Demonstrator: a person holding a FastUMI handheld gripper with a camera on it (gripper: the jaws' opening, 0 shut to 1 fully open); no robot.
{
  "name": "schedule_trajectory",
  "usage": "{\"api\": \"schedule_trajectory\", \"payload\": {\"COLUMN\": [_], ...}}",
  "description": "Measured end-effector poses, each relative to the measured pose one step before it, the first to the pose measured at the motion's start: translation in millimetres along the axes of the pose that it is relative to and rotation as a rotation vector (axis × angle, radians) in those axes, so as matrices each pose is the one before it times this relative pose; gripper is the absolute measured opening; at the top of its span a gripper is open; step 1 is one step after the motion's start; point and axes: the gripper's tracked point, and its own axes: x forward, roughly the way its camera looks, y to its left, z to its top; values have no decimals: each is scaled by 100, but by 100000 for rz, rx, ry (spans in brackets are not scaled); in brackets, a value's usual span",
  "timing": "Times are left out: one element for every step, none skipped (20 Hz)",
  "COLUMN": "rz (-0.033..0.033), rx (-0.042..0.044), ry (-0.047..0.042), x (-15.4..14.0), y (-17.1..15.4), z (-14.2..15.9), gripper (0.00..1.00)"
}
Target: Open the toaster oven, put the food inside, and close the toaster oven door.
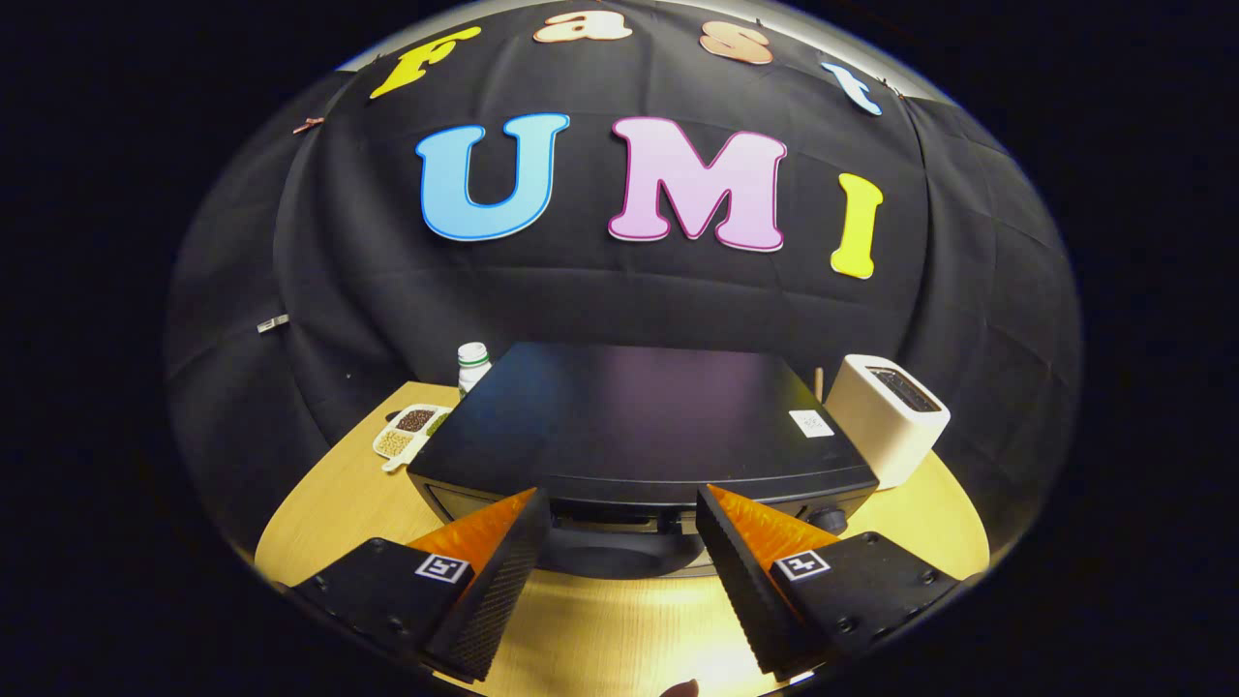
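We look forward along the tool (619, 518), whose two fingers (503, 571) are spread wide apart with nothing held between them. Just ahead of the fingertips sits the oven (639, 426), a dark, flat-topped box on a round, light wooden table (339, 503). We see it from slightly above, so its glossy top takes up most of what shows. Its front face runs between and just beyond the fingertips; whether the door is fully shut we cannot tell from this angle. A round knob (828, 520) shows on the front, near the right finger. A small pale sticker (811, 423) lies on the top's right rear part.

To the right of the oven, close beside it, stands a white toaster (886, 416) with a dark slot on top. To the left of the oven, near the table's far edge, lies a small tray (408, 431) with compartments holding brown and tan food. Just behind the tray stands a white bottle (472, 364), next to the oven's back left corner. Black cloth hangs behind everything.
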Motion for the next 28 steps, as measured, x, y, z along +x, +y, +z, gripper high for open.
{"api": "schedule_trajectory", "payload": {"rz": [183, -38, -1693, -1024, -615, -153, -241, -113, 1016, -111, -339, -204, -407, -210, -109, 29, -84, -77, 11, 74, 118, 122, 145, 116, 182, -25, 5, 128], "rx": [364, 1359, 1245, 593, -419, -694, -870, 1167, 1965, 2701, -7, -1249, -887, -110, 598, 673, 328, 112, 194, 295, -169, -1014, -1015, -1054, -672, -245, -365, -294], "ry": [1821, 1519, -835, -98, 426, -1204, 82, -892, 410, 82, 745, 23, 302, 418, 42, 601, 439, 690, 535, 803, 1068, 838, 614, 975, 913, 892, 619, 28], "x": [494, 286, 183, -61, -47, -117, -16, -41, 10, -25, 98, -39, -201, -126, -396, -556, -631, -469, -293, -387, -666, -440, -322, -348, -317, -332, -263, -270], "y": [169, -63, -205, 39, 60, 200, 131, -192, -96, -126, -11, 20, -46, -25, 30, 23, 71, -6, -90, -37, -6, 20, -18, -12, 33, -10, 4, -9], "z": [-529, -279, 203, 79, -106, -19, -51, 24, -278, -59, -128, -107, 1, -261, -261, -381, -287, -312, -532, -490, -641, -634, -486, -607, -652, -667, -625, -529], "gripper": [98, 98, 99, 99, 98, 99, 99, 99, 99, 97, 98, 99, 99, 99, 99, 99, 99, 99, 99, 99, 99, 99, 99, 99, 99, 99, 98, 98]}}
